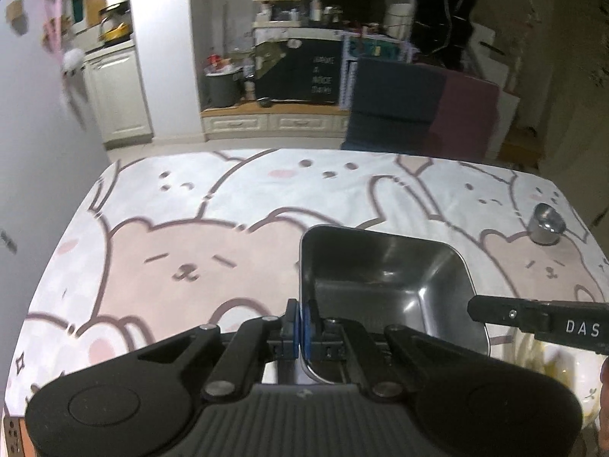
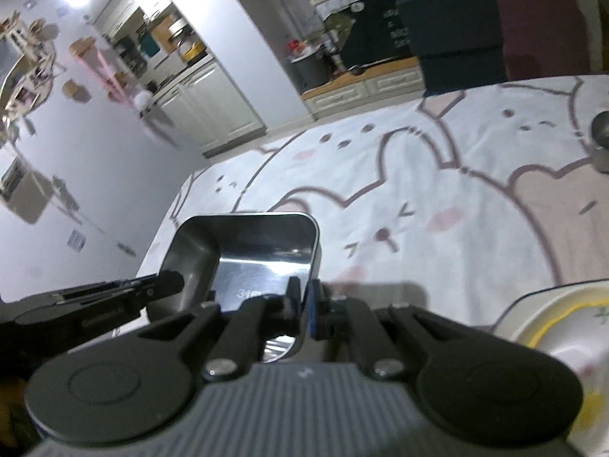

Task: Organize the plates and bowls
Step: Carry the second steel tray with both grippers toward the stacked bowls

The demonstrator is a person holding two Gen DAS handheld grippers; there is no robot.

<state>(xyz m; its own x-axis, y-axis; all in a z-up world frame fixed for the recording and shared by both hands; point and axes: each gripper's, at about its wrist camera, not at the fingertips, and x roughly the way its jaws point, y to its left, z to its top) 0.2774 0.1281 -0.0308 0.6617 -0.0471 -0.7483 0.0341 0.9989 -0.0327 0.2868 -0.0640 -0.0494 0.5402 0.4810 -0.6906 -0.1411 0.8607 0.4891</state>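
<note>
A square stainless-steel bowl point(image 1: 380, 274) is gripped from both sides over the bear-print table. My left gripper point(image 1: 302, 316) is shut on its left wall, the blue pads pinching the rim. My right gripper point(image 2: 302, 297) is shut on the right wall of the same bowl point(image 2: 247, 251). In the left wrist view the right gripper point(image 1: 475, 310) reaches in from the right onto the rim. In the right wrist view the left gripper point(image 2: 167, 282) comes in from the left. The bowl is empty. A white plate with a yellow ring point(image 2: 563, 323) lies on the table to its right.
A small steel cup point(image 1: 546, 224) stands near the table's far right edge, also the steel cup point(image 2: 601, 141). The plate point(image 1: 552, 365) shows at the lower right. The bear-print tablecloth point(image 1: 190, 228) covers the table. A dark chair point(image 1: 396, 103) stands beyond the far edge.
</note>
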